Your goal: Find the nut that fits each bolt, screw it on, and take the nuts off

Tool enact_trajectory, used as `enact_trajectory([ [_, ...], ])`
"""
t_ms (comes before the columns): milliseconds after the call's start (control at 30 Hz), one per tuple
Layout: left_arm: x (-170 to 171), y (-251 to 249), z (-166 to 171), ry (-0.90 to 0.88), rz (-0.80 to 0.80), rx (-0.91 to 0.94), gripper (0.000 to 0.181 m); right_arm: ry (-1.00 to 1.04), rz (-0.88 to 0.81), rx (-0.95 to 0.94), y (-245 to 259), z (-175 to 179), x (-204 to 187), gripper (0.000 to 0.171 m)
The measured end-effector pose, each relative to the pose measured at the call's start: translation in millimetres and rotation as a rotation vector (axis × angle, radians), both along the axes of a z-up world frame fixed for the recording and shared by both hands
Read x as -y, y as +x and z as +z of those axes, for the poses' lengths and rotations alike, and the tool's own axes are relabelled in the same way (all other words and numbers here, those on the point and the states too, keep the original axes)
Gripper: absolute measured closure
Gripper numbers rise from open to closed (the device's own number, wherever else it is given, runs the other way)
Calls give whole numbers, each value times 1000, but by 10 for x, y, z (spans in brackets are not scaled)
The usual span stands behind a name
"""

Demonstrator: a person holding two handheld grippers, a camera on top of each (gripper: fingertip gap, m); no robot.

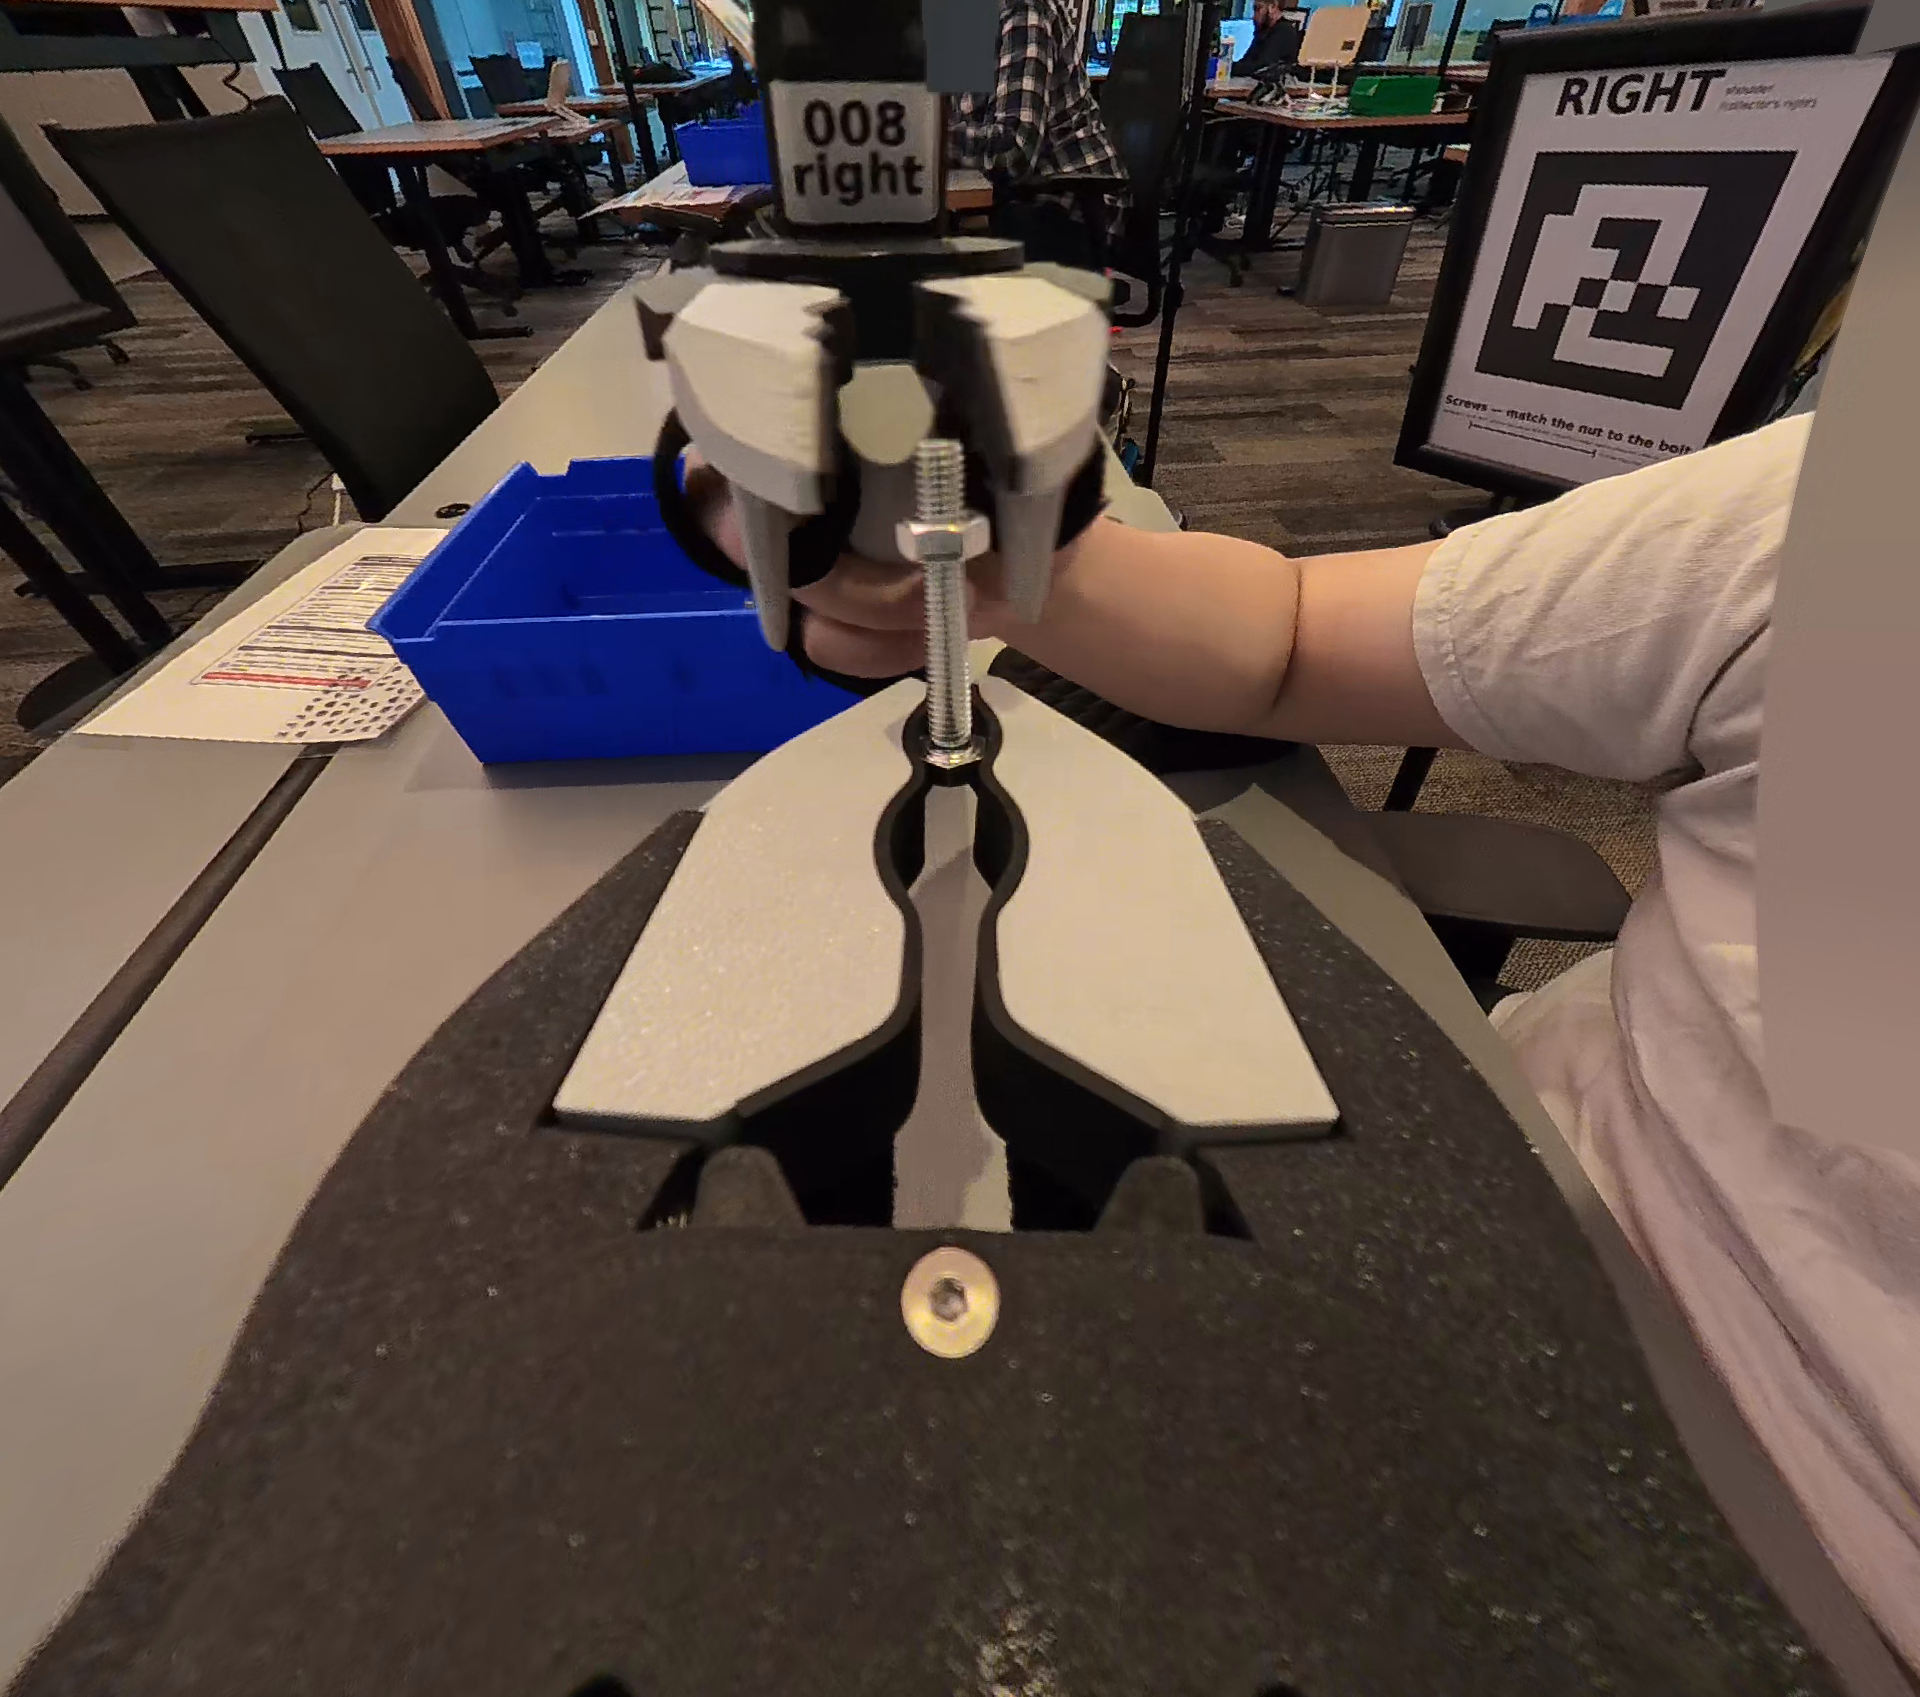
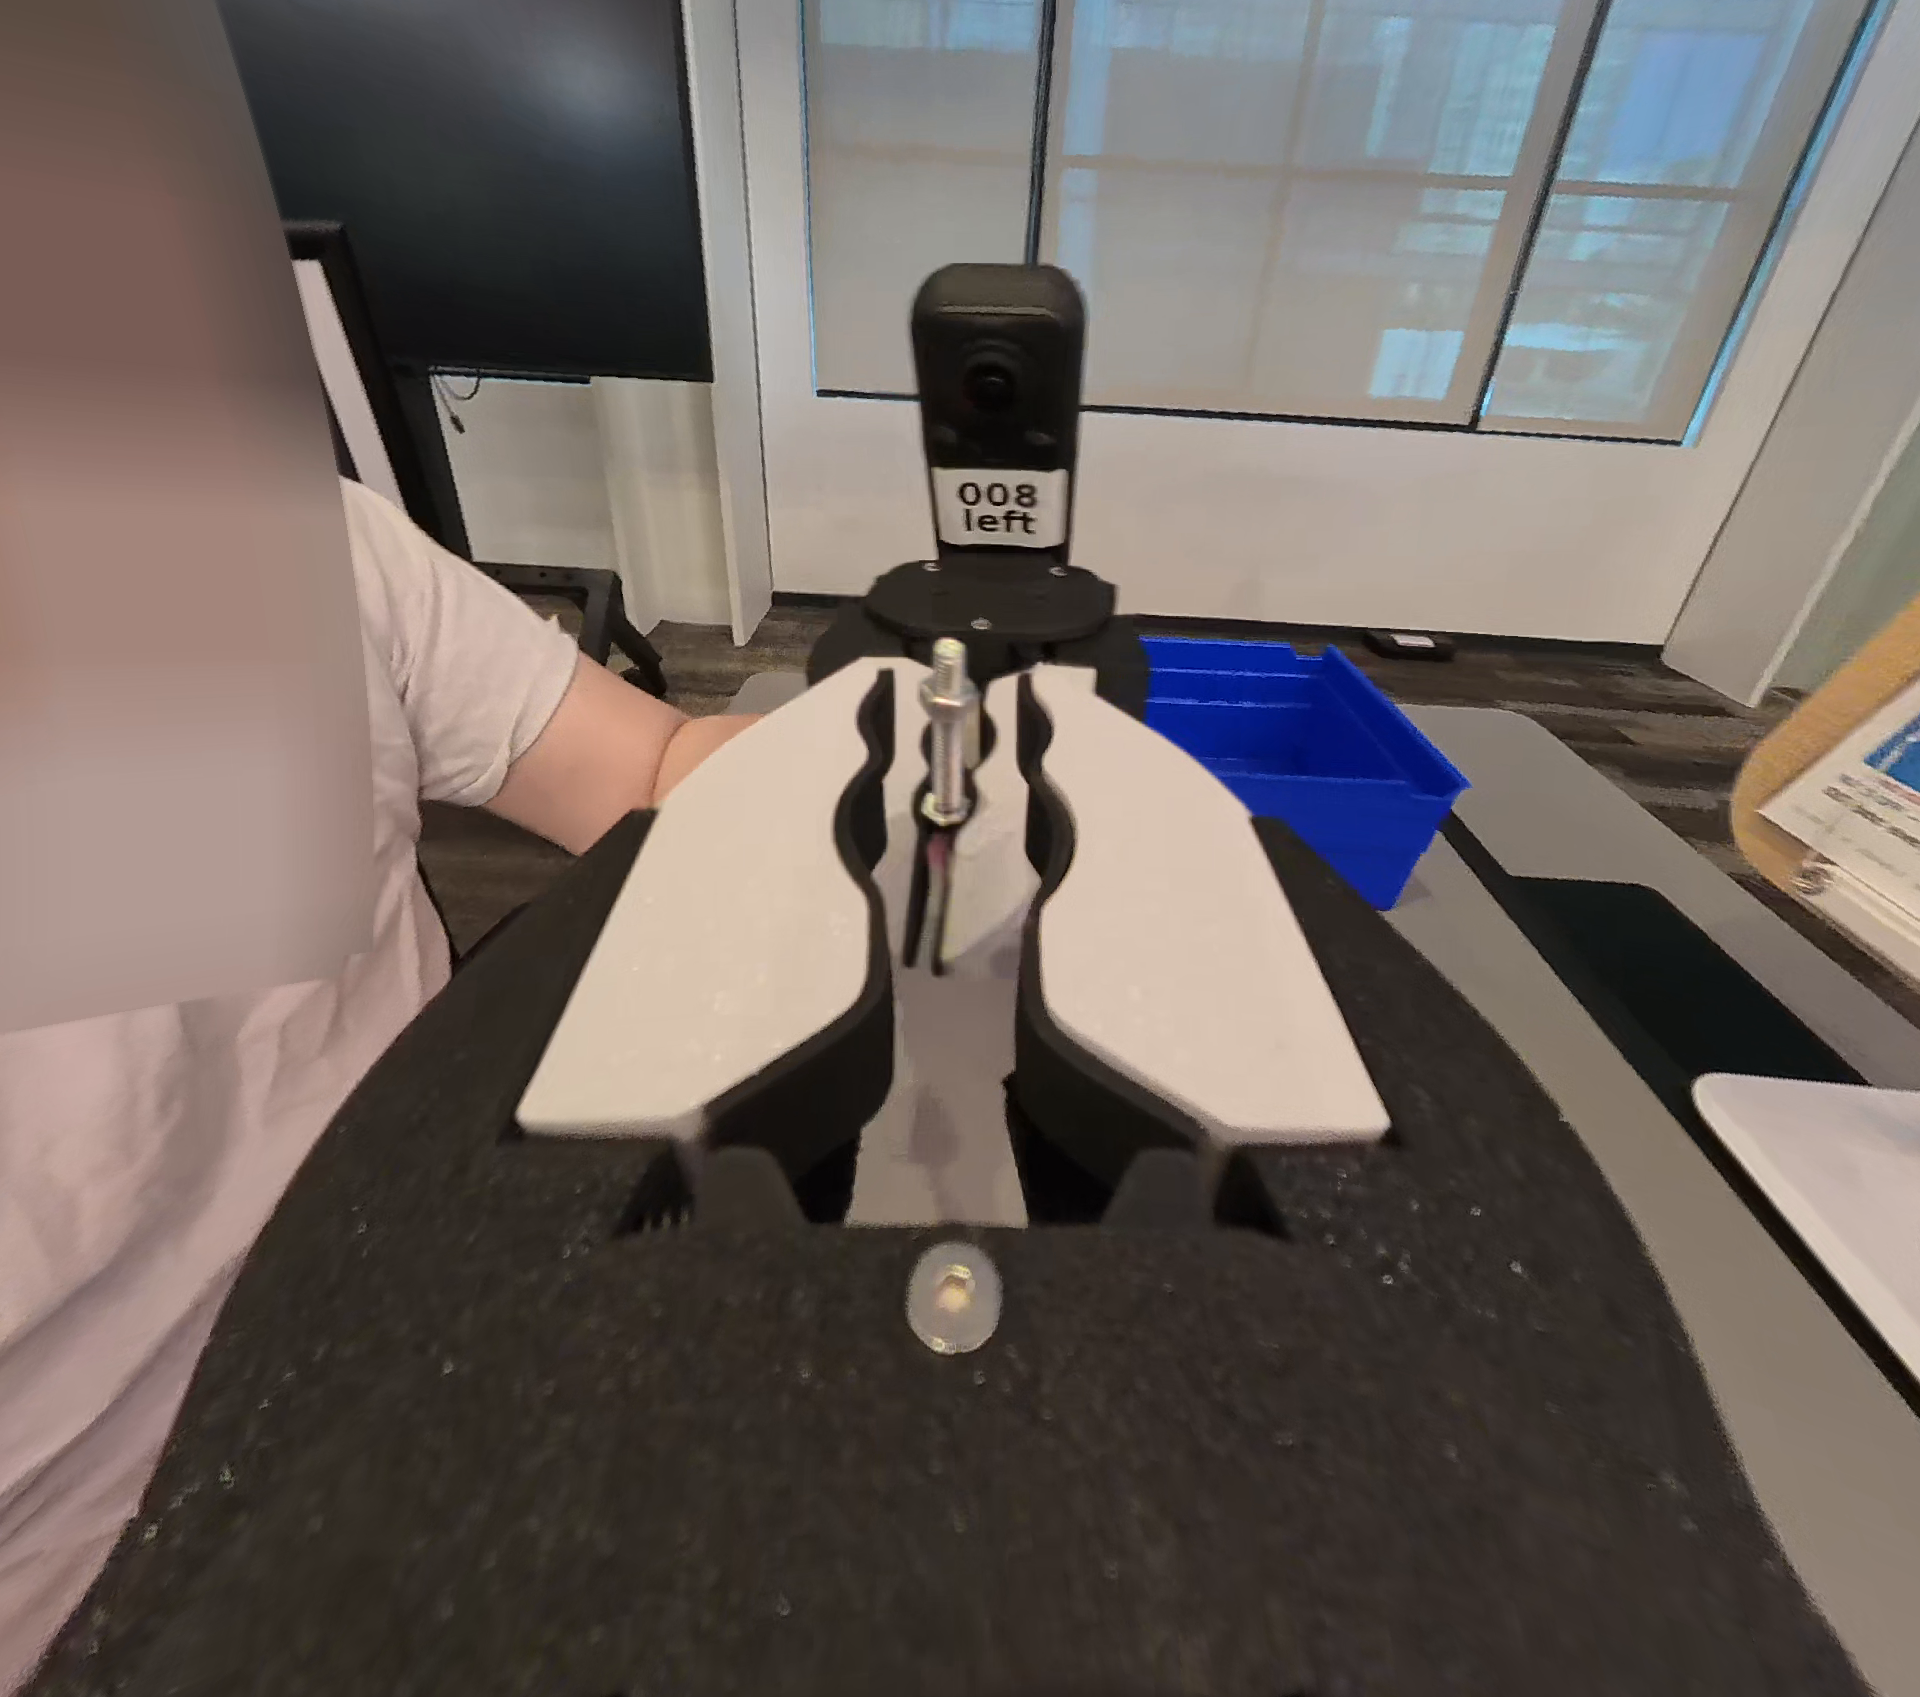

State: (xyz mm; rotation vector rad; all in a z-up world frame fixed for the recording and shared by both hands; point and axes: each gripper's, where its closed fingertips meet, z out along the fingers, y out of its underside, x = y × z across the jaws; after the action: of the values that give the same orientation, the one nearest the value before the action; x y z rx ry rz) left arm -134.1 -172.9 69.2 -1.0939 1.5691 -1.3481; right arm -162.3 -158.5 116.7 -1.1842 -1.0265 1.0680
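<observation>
Left wrist view: your left gripper (image 1: pixel 948 748) fills the lower half of the frame, its fingers (image 1: pixel 790 941) closed at the tips on the head end of a silver bolt (image 1: pixel 945 671). That bolt stands upright at centre frame with a hex nut (image 1: pixel 940 543) threaded partway up its shank, a short stretch of bare thread showing above the nut.

Your right gripper (image 1: pixel 894 598) faces the camera from above centre. Its pale fingers (image 1: pixel 769 577) hang spread on either side of the nut, with a clear gap on each side, gripping nothing. Your hand (image 1: pixel 873 619) holds that tool from behind, and your forearm runs off toward the right edge.

A blue bin (image 1: pixel 582 660) sits on the grey surface (image 1: pixel 312 899) at left of centre, beside a printed sheet (image 1: pixel 291 660). A framed sign (image 1: pixel 1652 255) with a black-and-white marker stands at upper right.

Right wrist view: the right gripper's own fingers (image 2: pixel 748 899) rise from the bottom of the frame, parted, with the bolt (image 2: pixel 948 759) and its nut (image 2: pixel 948 697) standing between their tips and touching neither. Behind them, at centre frame, sits the left gripper's black camera housing. The blue bin (image 2: pixel 1330 774) lies right of centre on the surface (image 2: pixel 1621 899).
</observation>
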Motion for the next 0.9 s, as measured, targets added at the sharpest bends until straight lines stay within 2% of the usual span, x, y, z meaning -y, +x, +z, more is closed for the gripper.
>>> enact_trajectory([
  [200, 13, 7, 1, 3, 2, 0, 178, 3, -53, 33, 17, -49, -83, 147],
  [267, 22, -11, 22, -6, -9, 6, 178, -18, -100, 1, 135, -27, -192, 155],
  [400, 14, -13, 26, 5, -1, 6, 178, -47, -38, -51, 163, 39, -130, 153],
  [533, 36, -5, 18, 4, -11, 4, 178, -2, -2, 27, -42, -34, 11, 149],
  [667, 45, 5, 12, 11, -1, -2, 178, 36, -46, 45, -19, -45, -35, 150],
  [900, 4, -22, 47, 4, 11, 8, 178, -23, -8, 14, 40, -62, -73, 150],
])
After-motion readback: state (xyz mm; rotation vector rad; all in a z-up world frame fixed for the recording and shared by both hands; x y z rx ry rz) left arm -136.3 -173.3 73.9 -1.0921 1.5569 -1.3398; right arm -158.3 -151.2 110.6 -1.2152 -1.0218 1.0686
